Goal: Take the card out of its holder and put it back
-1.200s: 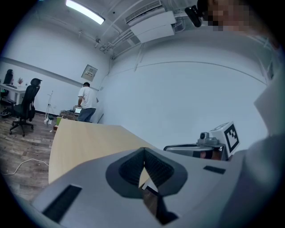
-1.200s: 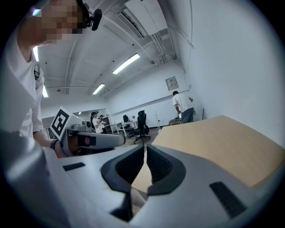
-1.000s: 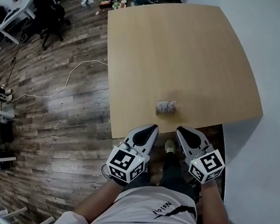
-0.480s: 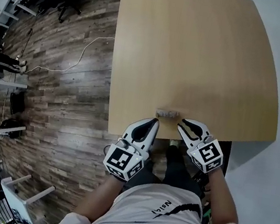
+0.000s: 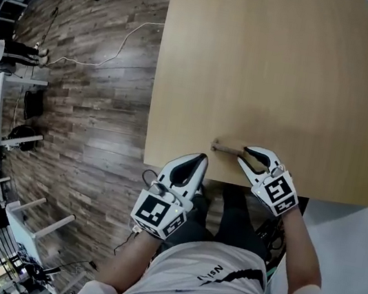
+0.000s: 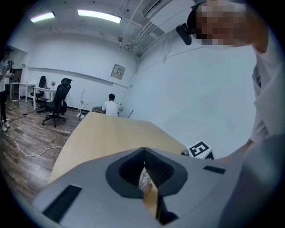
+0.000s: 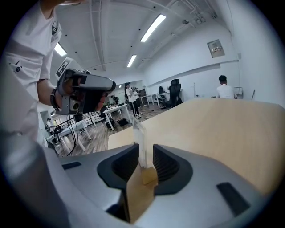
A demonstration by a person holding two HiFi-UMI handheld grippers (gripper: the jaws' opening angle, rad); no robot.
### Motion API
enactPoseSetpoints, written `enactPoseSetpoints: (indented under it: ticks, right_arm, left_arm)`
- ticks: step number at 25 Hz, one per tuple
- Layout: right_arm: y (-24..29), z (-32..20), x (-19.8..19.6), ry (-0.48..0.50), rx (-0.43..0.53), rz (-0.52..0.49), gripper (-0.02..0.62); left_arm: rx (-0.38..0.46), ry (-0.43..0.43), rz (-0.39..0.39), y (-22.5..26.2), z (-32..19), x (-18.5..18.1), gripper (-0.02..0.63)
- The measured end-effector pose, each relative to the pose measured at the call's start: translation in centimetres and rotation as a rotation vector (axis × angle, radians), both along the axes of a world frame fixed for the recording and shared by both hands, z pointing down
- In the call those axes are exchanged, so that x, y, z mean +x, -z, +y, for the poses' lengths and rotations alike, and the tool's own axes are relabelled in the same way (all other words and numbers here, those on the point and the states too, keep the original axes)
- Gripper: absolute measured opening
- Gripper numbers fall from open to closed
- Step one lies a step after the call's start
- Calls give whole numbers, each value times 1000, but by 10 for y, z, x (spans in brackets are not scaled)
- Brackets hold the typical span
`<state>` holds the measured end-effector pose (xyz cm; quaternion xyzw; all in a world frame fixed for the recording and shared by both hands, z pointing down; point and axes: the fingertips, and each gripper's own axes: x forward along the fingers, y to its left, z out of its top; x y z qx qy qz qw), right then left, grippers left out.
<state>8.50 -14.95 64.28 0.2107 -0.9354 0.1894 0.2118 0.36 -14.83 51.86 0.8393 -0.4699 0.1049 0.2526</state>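
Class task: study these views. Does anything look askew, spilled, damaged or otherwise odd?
Nothing stands out. The card stands upright in its wooden holder near the near edge of the table, and nothing is spilled or broken. The right gripper is open, lined up with it.

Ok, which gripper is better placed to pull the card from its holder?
The right gripper: its jaws stand apart with the card upright between them in its holder. The left gripper is short of the card, with its jaws together.

Ceiling strip lights [image 6: 99,16] give bright, even light; fisheye views bend at dark-cornered edges.
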Motion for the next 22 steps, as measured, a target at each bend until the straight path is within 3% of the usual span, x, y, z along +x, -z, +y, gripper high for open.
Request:
enactPoseSetpoints:
  ticks: [6,12,22]
  right_arm:
    - [-13,-2,-12,113,17,-20,89]
    - [-14,2,-19,188,47,-45,34]
    - [13,-2,-21,220,102,-52,26]
  left_arm:
    - [-33,42,-21,-13,1,-5,12]
    - [-54,67,-36,-23,10,-15,12]
    - [-32,67,-33,-22,16,-21,12]
